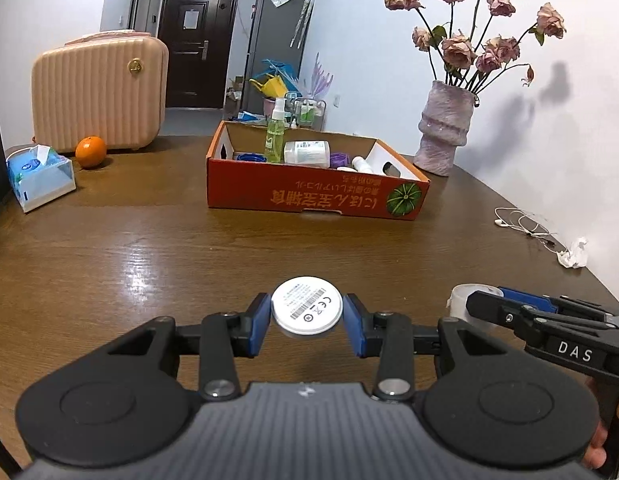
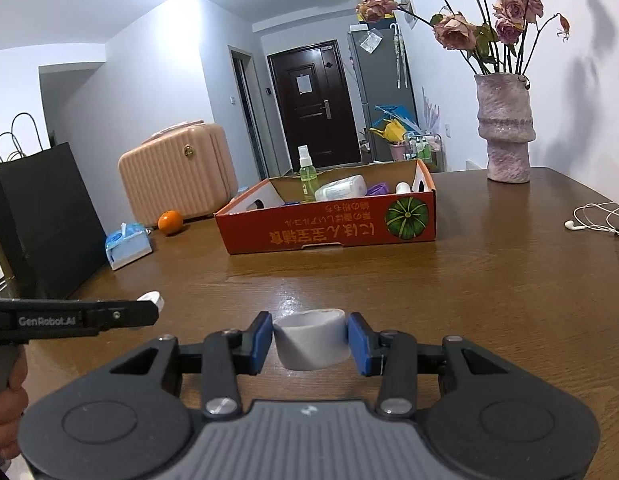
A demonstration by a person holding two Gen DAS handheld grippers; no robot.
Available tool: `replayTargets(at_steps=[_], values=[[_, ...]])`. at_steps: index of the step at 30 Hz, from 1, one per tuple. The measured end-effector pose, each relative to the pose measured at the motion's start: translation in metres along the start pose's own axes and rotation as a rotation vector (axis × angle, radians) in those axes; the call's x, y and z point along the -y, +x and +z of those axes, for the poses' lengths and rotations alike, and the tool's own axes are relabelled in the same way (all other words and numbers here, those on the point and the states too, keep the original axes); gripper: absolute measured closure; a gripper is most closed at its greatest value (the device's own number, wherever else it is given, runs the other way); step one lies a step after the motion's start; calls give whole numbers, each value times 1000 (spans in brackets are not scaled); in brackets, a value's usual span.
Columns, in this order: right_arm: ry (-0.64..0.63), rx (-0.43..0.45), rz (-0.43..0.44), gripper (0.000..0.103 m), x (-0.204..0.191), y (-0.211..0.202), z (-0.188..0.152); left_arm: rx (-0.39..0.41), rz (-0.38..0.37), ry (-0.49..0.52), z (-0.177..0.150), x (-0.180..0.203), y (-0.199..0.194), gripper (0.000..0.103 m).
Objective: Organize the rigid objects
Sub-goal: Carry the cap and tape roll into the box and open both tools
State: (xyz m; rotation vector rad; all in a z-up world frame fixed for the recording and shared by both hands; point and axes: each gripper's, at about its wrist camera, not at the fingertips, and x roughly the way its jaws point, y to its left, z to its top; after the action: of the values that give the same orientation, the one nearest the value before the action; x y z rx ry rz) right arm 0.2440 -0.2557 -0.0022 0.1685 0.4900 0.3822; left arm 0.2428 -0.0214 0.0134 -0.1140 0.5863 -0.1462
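My left gripper [image 1: 306, 320] is shut on a flat white round disc [image 1: 306, 306] with a printed label and barcode, held above the brown table [image 1: 149, 248]. My right gripper [image 2: 310, 338] is shut on a white tape roll [image 2: 310, 338], which also shows at the right of the left wrist view as the tape roll [image 1: 465, 298]. Ahead on the table stands an orange cardboard box [image 1: 309, 194] holding a green spray bottle [image 1: 275, 136], a white bottle [image 1: 307, 152] and purple lids. From the right wrist, the box [image 2: 329, 230] lies straight ahead.
A pink ribbed case [image 1: 99, 92], an orange [image 1: 90, 152] and a tissue pack [image 1: 39, 176] sit at the far left. A vase of dried roses [image 1: 445, 128] stands right of the box. White earphones [image 1: 521, 224] and crumpled paper [image 1: 575, 254] lie near the right edge. A black paper bag [image 2: 45, 216] stands left.
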Motion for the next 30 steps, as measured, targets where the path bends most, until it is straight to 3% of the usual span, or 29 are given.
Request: replayTargets(at_steps=[4, 9, 14, 18, 24, 30], values=[[-11, 13, 1, 63, 3, 13, 15, 14, 6, 6, 12, -4, 8, 63], [-29, 62, 13, 63, 15, 43, 64, 77, -4, 41, 58, -9, 35, 63], [2, 61, 22, 63, 38, 106, 121, 50, -65, 27, 125, -19, 95, 63], [34, -2, 4, 63, 57, 181, 154, -26, -126, 28, 168, -11, 166, 63], [-11, -102, -74, 62, 72, 262, 160, -125, -138, 42, 201, 10, 265, 63], [-30, -109, -116, 58, 73, 295, 145, -191, -101, 86, 205, 34, 336, 60]])
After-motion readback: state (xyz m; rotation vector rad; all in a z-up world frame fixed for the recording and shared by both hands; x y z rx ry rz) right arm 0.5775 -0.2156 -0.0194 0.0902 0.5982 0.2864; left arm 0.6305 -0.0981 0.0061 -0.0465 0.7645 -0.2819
